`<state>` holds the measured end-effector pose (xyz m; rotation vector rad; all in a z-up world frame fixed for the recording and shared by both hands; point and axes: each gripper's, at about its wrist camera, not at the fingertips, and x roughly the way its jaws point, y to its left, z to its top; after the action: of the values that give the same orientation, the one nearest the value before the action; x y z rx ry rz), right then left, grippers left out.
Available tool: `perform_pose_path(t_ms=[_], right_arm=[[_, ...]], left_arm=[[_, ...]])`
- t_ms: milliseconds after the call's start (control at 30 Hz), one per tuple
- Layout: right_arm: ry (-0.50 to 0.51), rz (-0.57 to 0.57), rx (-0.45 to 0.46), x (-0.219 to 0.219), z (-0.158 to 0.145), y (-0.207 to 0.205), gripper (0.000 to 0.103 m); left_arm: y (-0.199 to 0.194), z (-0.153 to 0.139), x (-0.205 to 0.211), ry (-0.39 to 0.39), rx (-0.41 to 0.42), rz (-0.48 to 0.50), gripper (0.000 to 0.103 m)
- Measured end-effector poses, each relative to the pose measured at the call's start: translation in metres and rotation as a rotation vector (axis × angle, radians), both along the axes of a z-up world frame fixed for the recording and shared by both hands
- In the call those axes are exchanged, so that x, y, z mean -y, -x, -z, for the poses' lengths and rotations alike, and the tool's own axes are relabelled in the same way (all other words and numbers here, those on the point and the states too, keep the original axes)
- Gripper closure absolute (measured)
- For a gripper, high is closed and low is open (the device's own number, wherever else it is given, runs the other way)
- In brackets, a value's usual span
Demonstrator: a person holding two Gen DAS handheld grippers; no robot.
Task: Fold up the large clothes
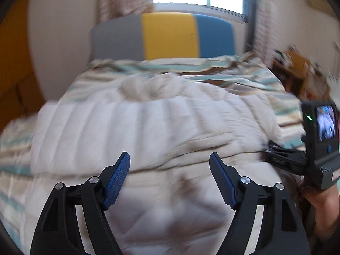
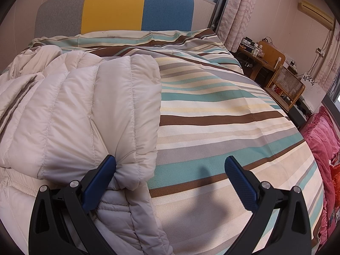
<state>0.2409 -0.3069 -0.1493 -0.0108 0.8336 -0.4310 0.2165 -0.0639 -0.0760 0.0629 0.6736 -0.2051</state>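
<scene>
A cream quilted puffer jacket (image 1: 161, 127) lies on the striped bed, partly folded over itself. In the blurred left wrist view my left gripper (image 1: 170, 159) is open and empty just above the jacket's middle. In the right wrist view the jacket (image 2: 85, 110) fills the left half, its folded edge by my right gripper (image 2: 173, 163). That gripper is open; its left finger (image 2: 99, 182) touches the jacket's edge, its right finger hangs over bare bedding. The right gripper's body also shows in the left wrist view (image 1: 318, 148).
The striped bedspread (image 2: 223, 110) covers the bed. A grey, yellow and blue headboard (image 2: 114, 8) stands at the far end under a window. A wooden desk and wicker chair (image 2: 284, 85) stand to the right. Pink cushions (image 2: 325, 136) lie by the bed's right edge.
</scene>
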Motion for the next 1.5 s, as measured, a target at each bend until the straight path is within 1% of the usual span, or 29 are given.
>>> perform_pose_path(t_ms=[67, 100, 133, 200, 233, 267, 333, 367, 400, 467, 533, 567, 633, 667, 700, 767, 800, 833, 900, 933, 1000, 1100, 1133, 1233, 1267, 1333, 1400, 1433, 1500], right_arm=[[0.001, -0.001, 0.003, -0.001, -0.001, 0.000, 0.002], [0.001, -0.003, 0.004, 0.000, -0.001, 0.000, 0.002], [-0.004, -0.006, 0.002, 0.001, -0.002, -0.001, 0.002], [-0.001, -0.008, -0.005, 0.000, -0.009, -0.002, 0.002], [0.010, -0.006, 0.009, -0.002, -0.016, 0.000, 0.002], [0.011, -0.011, 0.029, -0.004, -0.024, 0.002, 0.002], [-0.022, -0.056, 0.089, -0.015, -0.042, 0.003, 0.002], [-0.052, -0.093, 0.120, -0.026, -0.054, 0.000, 0.002], [-0.067, -0.117, 0.130, -0.034, -0.061, -0.003, 0.002], [-0.087, -0.203, 0.152, -0.066, -0.075, -0.017, 0.002], [-0.090, -0.275, 0.152, -0.091, -0.080, -0.029, 0.002], [-0.084, -0.318, 0.136, -0.108, -0.080, -0.040, 0.002], [-0.048, -0.371, 0.096, -0.134, -0.073, -0.057, 0.002], [-0.010, -0.386, 0.069, -0.145, -0.067, -0.068, 0.002], [0.024, -0.386, 0.056, -0.149, -0.063, -0.074, 0.002], [0.131, -0.337, 0.015, -0.146, -0.050, -0.085, 0.002], [0.134, -0.326, 0.005, -0.141, -0.043, -0.086, 0.002], [0.108, -0.319, -0.006, -0.133, -0.036, -0.088, 0.002], [-0.009, -0.297, -0.017, -0.112, -0.018, -0.090, 0.002], [-0.028, -0.287, -0.011, -0.107, -0.012, -0.090, 0.002], [-0.040, -0.277, 0.007, -0.100, -0.005, -0.085, 0.002], [-0.037, -0.268, 0.037, -0.099, -0.001, -0.083, 0.002], [-0.030, -0.269, 0.040, -0.101, -0.001, -0.081, 0.002], [-0.029, -0.270, 0.046, -0.100, 0.000, -0.081, 0.002], [-0.033, -0.271, 0.048, -0.100, -0.001, -0.081, 0.002], [-0.038, -0.272, 0.051, -0.101, -0.001, -0.077, 0.002], [-0.038, -0.272, 0.056, -0.102, -0.001, -0.076, 0.002], [-0.035, -0.272, 0.057, -0.102, 0.000, -0.075, 0.002], [-0.028, -0.274, 0.057, -0.102, 0.001, -0.074, 0.002]], left_arm=[[-0.001, -0.005, -0.034, 0.053, -0.011, -0.083, 0.027], [-0.001, -0.009, -0.054, 0.075, -0.004, -0.139, 0.027], [-0.001, -0.011, -0.067, 0.086, 0.007, -0.173, 0.027], [-0.004, -0.020, -0.103, 0.094, 0.041, -0.280, 0.027], [-0.007, -0.024, -0.124, 0.089, 0.056, -0.355, 0.027], [-0.008, -0.025, -0.137, 0.086, 0.059, -0.401, 0.027], [-0.015, -0.027, -0.168, 0.087, 0.041, -0.518, 0.027], [-0.019, -0.026, -0.186, 0.105, 0.021, -0.580, 0.027], [-0.021, -0.024, -0.202, 0.130, 0.005, -0.631, 0.027], [-0.023, -0.021, -0.218, 0.160, -0.008, -0.685, 0.027], [-0.022, -0.019, -0.227, 0.152, -0.018, -0.696, 0.027], [-0.024, -0.016, -0.227, 0.132, -0.029, -0.686, 0.027], [-0.026, -0.011, -0.224, 0.100, -0.038, -0.668, 0.027], [-0.024, -0.008, -0.224, 0.093, -0.038, -0.663, 0.027], [-0.026, -0.005, -0.223, 0.092, -0.039, -0.654, 0.027], [-0.032, -0.001, -0.221, 0.098, -0.048, -0.643, 0.027], [-0.036, 0.000, -0.221, 0.100, -0.054, -0.639, 0.027], [-0.039, 0.001, -0.219, 0.099, -0.057, -0.637, 0.027], [-0.048, 0.000, -0.216, 0.105, -0.055, -0.627, 0.027], [-0.053, -0.001, -0.212, 0.107, -0.049, -0.617, 0.027], [-0.063, -0.005, -0.204, 0.103, -0.040, -0.588, 0.027], [-0.089, -0.009, -0.189, 0.051, -0.038, -0.549, 0.027], [-0.099, -0.008, -0.186, 0.043, -0.046, -0.542, 0.029], [-0.130, 0.003, -0.188, 0.012, -0.091, -0.563, 0.029], [-0.142, 0.012, -0.194, 0.018, -0.129, -0.577, 0.029], [-0.153, 0.027, -0.202, 0.055, -0.172, -0.589, 0.029], [-0.159, 0.048, -0.211, 0.116, -0.220, -0.557, 0.027], [-0.159, 0.055, -0.213, 0.134, -0.220, -0.549, 0.026], [-0.158, 0.057, -0.209, 0.109, -0.194, -0.548, 0.026]])
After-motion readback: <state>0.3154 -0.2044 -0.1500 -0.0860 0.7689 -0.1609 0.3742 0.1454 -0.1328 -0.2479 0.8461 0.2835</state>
